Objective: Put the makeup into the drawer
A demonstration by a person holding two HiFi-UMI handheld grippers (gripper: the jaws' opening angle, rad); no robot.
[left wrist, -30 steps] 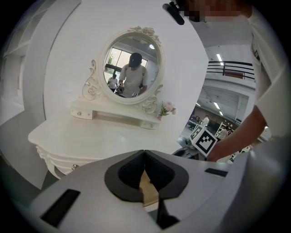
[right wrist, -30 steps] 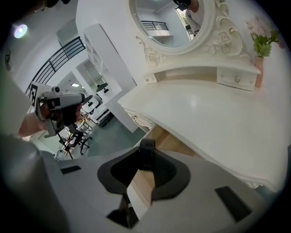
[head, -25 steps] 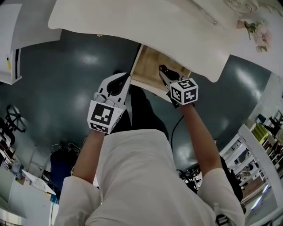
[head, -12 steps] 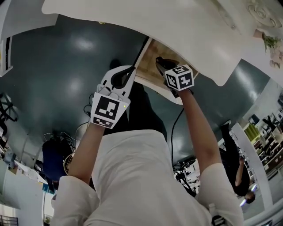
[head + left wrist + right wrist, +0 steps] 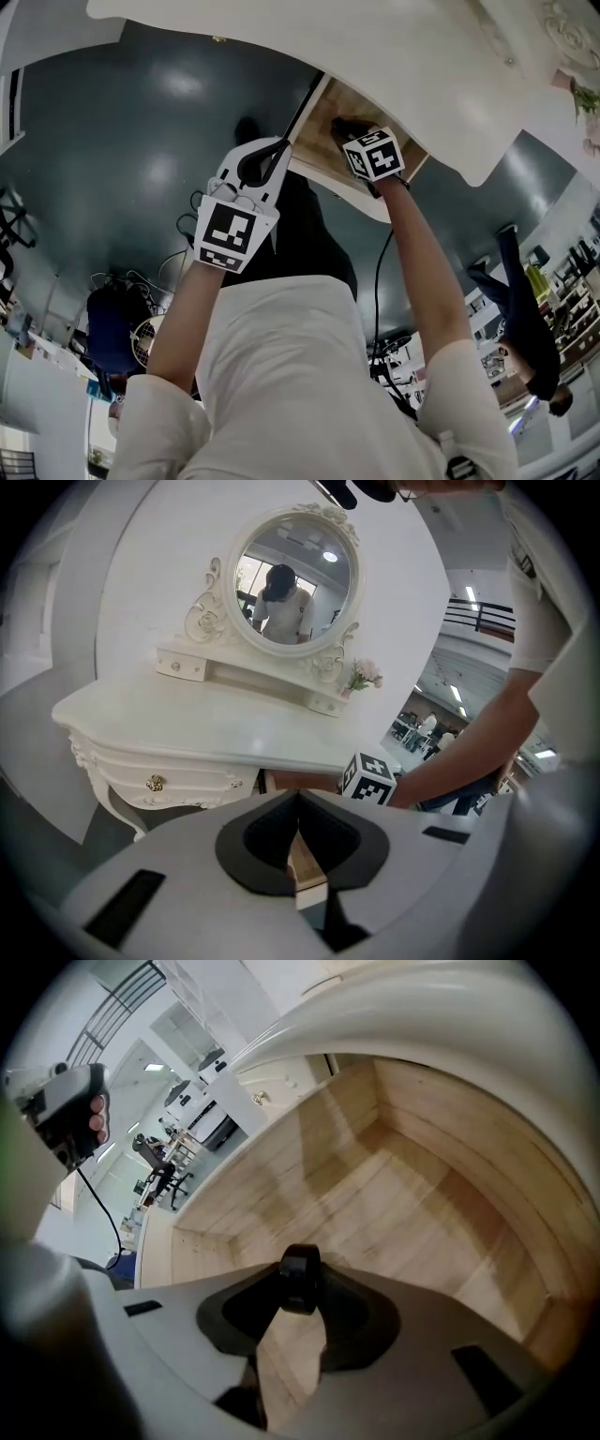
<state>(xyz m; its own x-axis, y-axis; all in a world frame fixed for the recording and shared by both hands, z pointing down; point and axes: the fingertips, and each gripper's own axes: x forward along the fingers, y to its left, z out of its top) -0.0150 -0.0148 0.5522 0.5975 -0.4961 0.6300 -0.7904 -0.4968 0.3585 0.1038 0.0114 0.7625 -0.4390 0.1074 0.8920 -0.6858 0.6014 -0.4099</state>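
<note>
The right gripper (image 5: pixel 301 1288) reaches into the open drawer (image 5: pixel 403 1194), its jaws opening with the makeup (image 5: pixel 300 1277) (a small black disc) between their tips. The left gripper (image 5: pixel 298 801) is pressed together, empty.

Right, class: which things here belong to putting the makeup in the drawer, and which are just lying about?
Job in hand:
- black makeup item
- open wooden drawer
- right gripper, fingers opening, the makeup between them

Lying about:
- oval mirror
- flower sprig
- closed side drawer
</note>
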